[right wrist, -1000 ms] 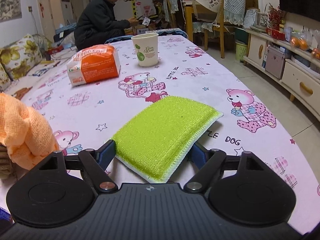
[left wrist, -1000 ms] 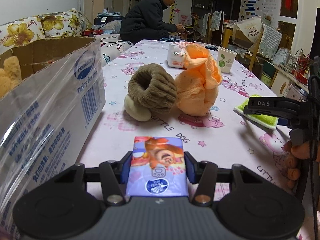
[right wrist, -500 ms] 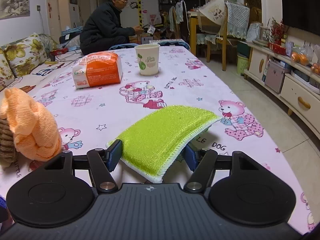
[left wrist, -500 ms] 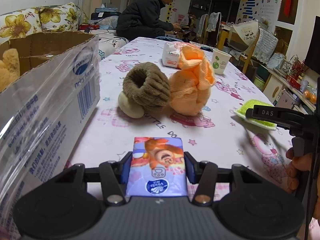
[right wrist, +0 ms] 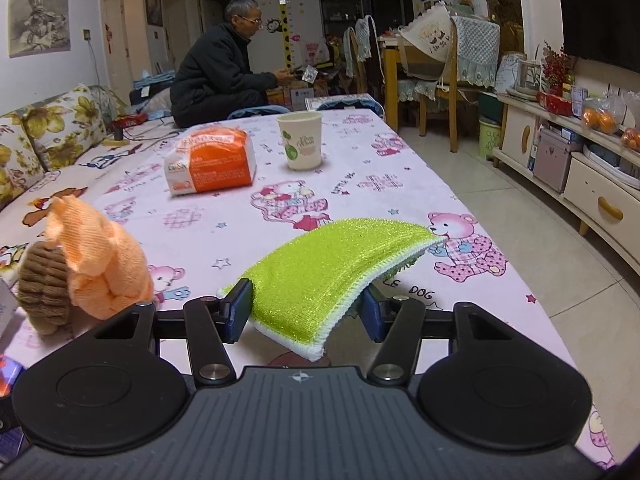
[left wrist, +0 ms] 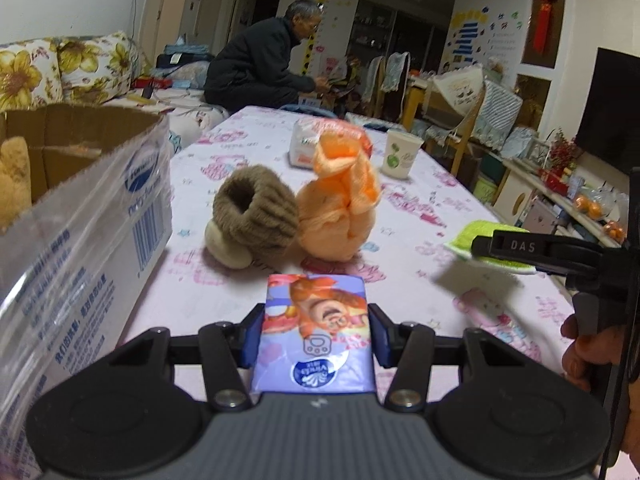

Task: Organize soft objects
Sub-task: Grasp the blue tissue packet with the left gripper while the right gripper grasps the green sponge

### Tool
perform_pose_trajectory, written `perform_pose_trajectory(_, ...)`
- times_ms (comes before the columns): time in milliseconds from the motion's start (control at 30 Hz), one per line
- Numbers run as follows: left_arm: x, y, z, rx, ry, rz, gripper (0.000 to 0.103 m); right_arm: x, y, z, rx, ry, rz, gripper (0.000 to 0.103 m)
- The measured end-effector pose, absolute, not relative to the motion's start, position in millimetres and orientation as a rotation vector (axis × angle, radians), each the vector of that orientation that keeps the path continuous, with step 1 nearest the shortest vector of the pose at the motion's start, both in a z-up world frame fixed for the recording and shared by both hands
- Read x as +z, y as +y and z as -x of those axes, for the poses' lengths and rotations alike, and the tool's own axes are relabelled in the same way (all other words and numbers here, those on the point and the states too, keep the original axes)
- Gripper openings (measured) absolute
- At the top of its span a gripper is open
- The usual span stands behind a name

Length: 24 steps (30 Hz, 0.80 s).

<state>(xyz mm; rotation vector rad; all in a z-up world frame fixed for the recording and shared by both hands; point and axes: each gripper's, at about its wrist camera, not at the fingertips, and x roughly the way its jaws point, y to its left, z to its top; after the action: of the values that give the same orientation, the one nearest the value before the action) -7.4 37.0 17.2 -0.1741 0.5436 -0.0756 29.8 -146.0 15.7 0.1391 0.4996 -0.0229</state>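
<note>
My left gripper (left wrist: pixel 316 334) is shut on a blue tissue pack (left wrist: pixel 316 332) and holds it above the pink tablecloth (left wrist: pixel 240 152). My right gripper (right wrist: pixel 304 310) is shut on a green sponge cloth (right wrist: pixel 336 264), which bows upward between the jaws, lifted off the table. The cloth also shows in the left wrist view (left wrist: pixel 476 234). A brown knit roll (left wrist: pixel 256 210) with a cream ball under it and an orange knit bundle (left wrist: pixel 340 208) sit side by side mid-table. An open cardboard box (left wrist: pixel 80 200) stands at the left, with something tan and fluffy inside.
An orange-and-white tissue pack (right wrist: pixel 212 166) and a paper cup (right wrist: pixel 302 142) stand farther back on the table. A man (right wrist: pixel 220 76) sits beyond the far end. The table's right edge drops to the tiled floor (right wrist: pixel 500 208).
Both grippers have risen with their loads. The green cloth has come off the table and bends more between the jaws.
</note>
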Motion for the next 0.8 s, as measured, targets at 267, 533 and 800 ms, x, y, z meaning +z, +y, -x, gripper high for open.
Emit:
perform_pose_trajectory(267,25,37,16,-0.093,0.487,0.161,0.051,21,-135,-6,0.002,0.487,-0.128,0.062)
perform_pose_trajectory(533,37,42,29,-0.106,0.429,0.153,0.051,34,-119,23,0.033,0.448,-0.113,0.061)
perform_pose_trajectory(800,56,58,47,-0.124,0.354,0.178,0.051,56,-92,50,0.105,0.385,-0.088,0.061)
